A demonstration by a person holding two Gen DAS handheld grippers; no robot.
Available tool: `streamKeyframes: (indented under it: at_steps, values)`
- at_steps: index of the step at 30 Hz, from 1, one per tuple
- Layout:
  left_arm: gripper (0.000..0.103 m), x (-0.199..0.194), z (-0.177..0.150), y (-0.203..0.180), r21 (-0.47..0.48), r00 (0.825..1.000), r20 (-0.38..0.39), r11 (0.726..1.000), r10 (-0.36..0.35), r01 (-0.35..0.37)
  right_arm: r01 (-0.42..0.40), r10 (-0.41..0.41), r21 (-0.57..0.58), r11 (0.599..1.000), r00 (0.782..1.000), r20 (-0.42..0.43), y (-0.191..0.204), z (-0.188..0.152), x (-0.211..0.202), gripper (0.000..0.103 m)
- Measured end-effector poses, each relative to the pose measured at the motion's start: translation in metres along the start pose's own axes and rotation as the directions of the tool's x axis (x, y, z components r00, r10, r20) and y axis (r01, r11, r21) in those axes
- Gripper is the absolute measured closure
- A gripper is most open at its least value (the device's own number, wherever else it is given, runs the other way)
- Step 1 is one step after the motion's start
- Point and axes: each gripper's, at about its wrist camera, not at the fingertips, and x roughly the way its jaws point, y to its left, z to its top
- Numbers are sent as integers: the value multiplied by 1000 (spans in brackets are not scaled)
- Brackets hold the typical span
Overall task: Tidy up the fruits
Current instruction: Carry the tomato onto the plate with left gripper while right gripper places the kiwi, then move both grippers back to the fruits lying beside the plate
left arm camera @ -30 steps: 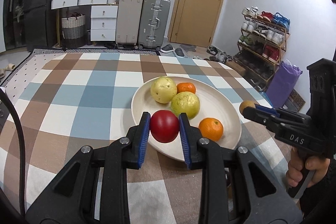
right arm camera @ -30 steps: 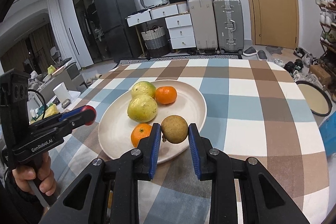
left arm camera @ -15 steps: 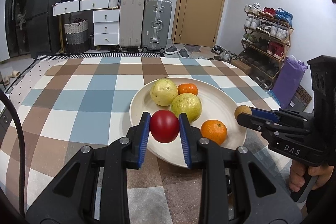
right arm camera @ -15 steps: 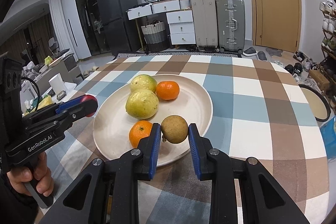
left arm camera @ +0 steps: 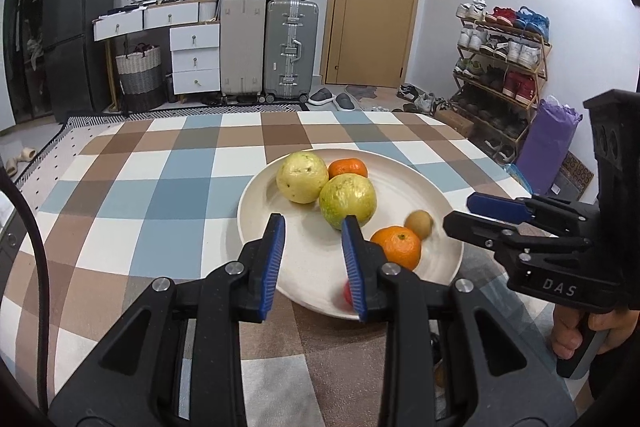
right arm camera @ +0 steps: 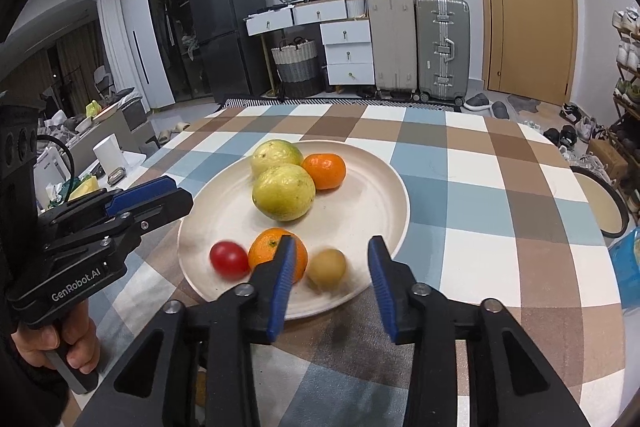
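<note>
A cream plate (left arm camera: 260, 199) (right arm camera: 360, 199) holds two yellow-green fruits (left arm camera: 348, 201) (right arm camera: 284, 191) and two oranges (left arm camera: 398, 245) (right arm camera: 325, 171). My left gripper (left arm camera: 313, 227) (right arm camera: 180, 193) hangs over the plate's near left rim. Its jaws are opening with nothing between them. The red fruit (right arm camera: 229, 259) lies blurred on the plate, half hidden behind a finger in the left wrist view. My right gripper (right arm camera: 332, 247) (left arm camera: 460, 211) is opening too. The small brown fruit (right arm camera: 326, 268) (left arm camera: 419, 224) sits blurred on the plate below its jaws, free of the pads.
The plate rests on a table with a checked cloth (left arm camera: 160, 187). A round tray (right arm camera: 600, 203) lies at the table's right edge and a white cup (right arm camera: 108, 155) stands off its left side. Suitcases, drawers and a shoe rack stand beyond the table.
Both grippers have opened. The red fruit has left the left jaws and the brown fruit the right jaws; both now lie on the plate near its front rim.
</note>
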Motion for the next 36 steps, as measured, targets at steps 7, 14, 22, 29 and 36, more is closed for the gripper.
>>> streamKeyframes:
  at_steps: [7, 14, 22, 29, 36]
  values:
    - [28, -7, -2, 8, -37, 999, 17, 999, 27, -27, 9, -9, 4, 1000, 1000, 26, -1, -1, -7, 27]
    - [0, -11, -6, 12, -50, 998, 6, 997, 55, -55, 22, -23, 21, 1000, 999, 32, -4, -4, -14, 1]
    - [1, -20, -12, 14, -55, 999, 4, 997, 51, -51, 16, -16, 12, 1000, 999, 32, -3, -7, -17, 0]
    - [1, -43, -11, 7, -13, 998, 31, 999, 52, -51, 24, -25, -24, 999, 999, -21, -3, -11, -22, 0]
    - [1, -72, -19, 1, -25, 999, -2, 999, 42, -42, 17, -16, 16, 1000, 998, -57, -4, -15, -46, 0]
